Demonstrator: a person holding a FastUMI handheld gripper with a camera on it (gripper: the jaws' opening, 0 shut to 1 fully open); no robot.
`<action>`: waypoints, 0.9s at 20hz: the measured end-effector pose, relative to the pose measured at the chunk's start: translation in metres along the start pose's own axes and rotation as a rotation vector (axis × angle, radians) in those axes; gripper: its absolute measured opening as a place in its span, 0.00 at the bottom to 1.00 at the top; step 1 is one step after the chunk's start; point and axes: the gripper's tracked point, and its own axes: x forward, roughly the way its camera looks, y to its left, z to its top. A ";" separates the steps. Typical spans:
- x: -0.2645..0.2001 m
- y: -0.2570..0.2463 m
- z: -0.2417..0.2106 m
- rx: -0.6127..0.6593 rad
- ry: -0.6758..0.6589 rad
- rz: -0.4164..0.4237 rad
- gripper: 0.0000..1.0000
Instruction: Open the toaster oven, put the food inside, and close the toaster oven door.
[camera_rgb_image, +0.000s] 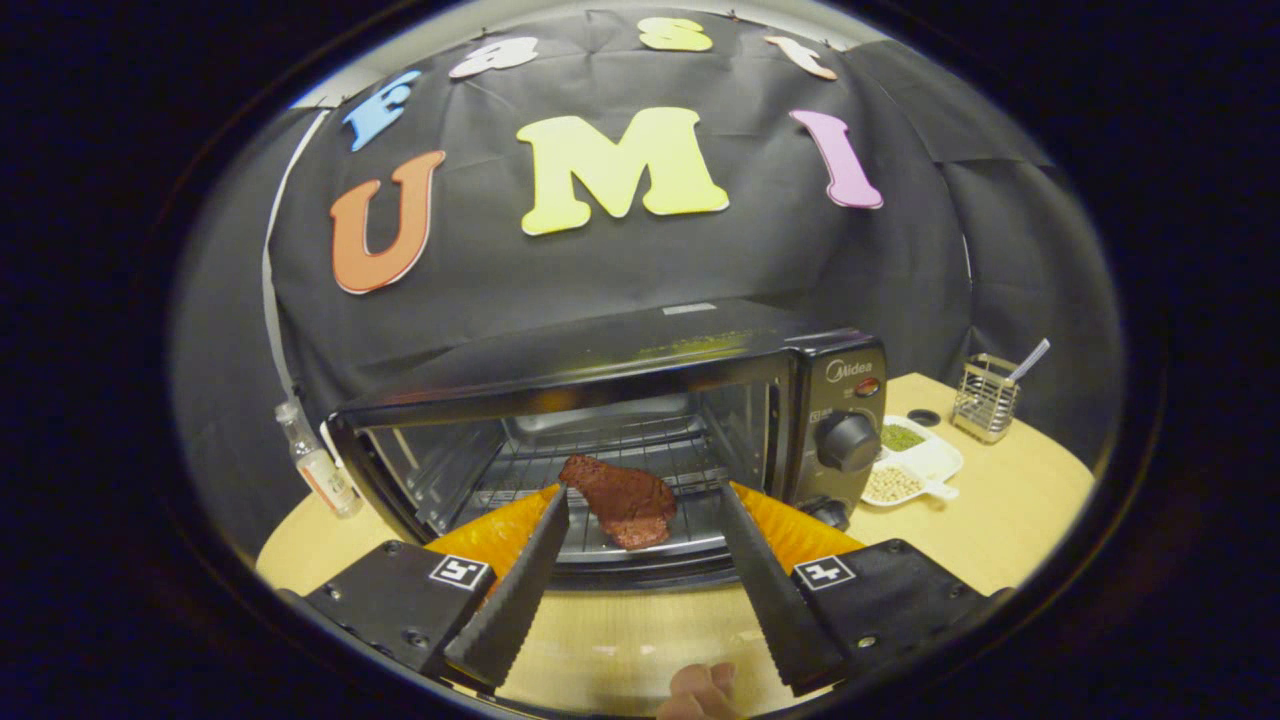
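Gripper (640, 500) fingers spread wide, gripping nothing. Toaster oven (640, 420) stood open on table (1010, 510). Steak-like food (625, 502) lay on wire rack (620, 455) inside, between and just beyond fingertips (555, 505), apart from both. Compartment dish (915, 465) right of oven.

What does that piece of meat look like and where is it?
The meat is a flat reddish-brown slab, like a steak, with a narrow end pointing back. It lies on the wire rack inside the open toaster oven, near the front. The gripper is open, its fingers either side of the meat, not touching it.
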 end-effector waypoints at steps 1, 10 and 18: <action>-0.010 0.003 -0.002 -0.009 0.007 0.005 0.96; -0.104 0.009 -0.048 -0.124 0.106 0.029 0.96; -0.133 -0.005 -0.121 -0.211 0.266 -0.021 0.96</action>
